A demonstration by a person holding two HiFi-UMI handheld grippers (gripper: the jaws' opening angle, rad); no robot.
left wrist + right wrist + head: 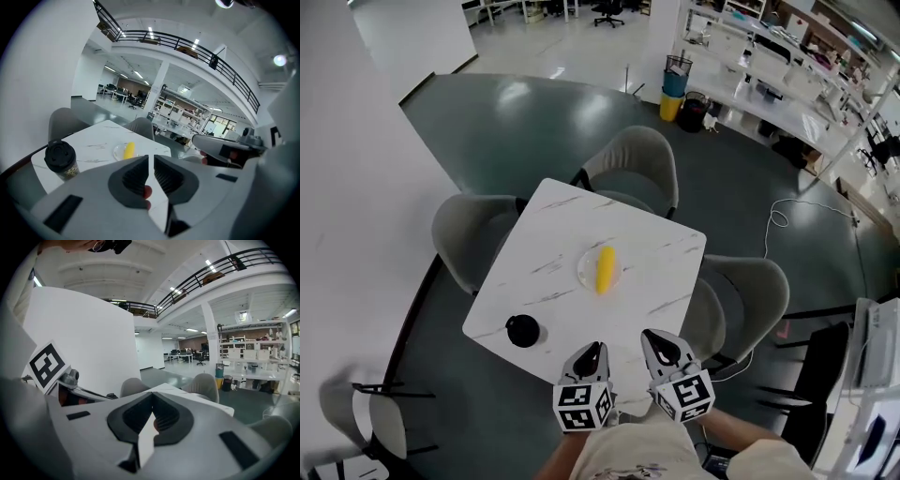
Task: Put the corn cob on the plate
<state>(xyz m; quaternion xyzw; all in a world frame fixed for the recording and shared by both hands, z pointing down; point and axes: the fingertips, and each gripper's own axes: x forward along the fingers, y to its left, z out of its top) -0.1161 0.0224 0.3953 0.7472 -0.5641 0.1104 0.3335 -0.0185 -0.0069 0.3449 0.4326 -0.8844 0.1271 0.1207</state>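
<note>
Marble-topped table in an open office hall: the corn cob already lies on the plate.
Judging by how things lie, the task looks done. The yellow cob rests lengthwise across the small white plate near the table's middle, with nothing gripping it. The left gripper and right gripper hang side by side over the table's near edge, well apart from the plate, each with its jaws pressed together on nothing. A black lidded cup stands near the left corner, apart from the plate. Nothing seems left but drawing the tools clear.
</note>
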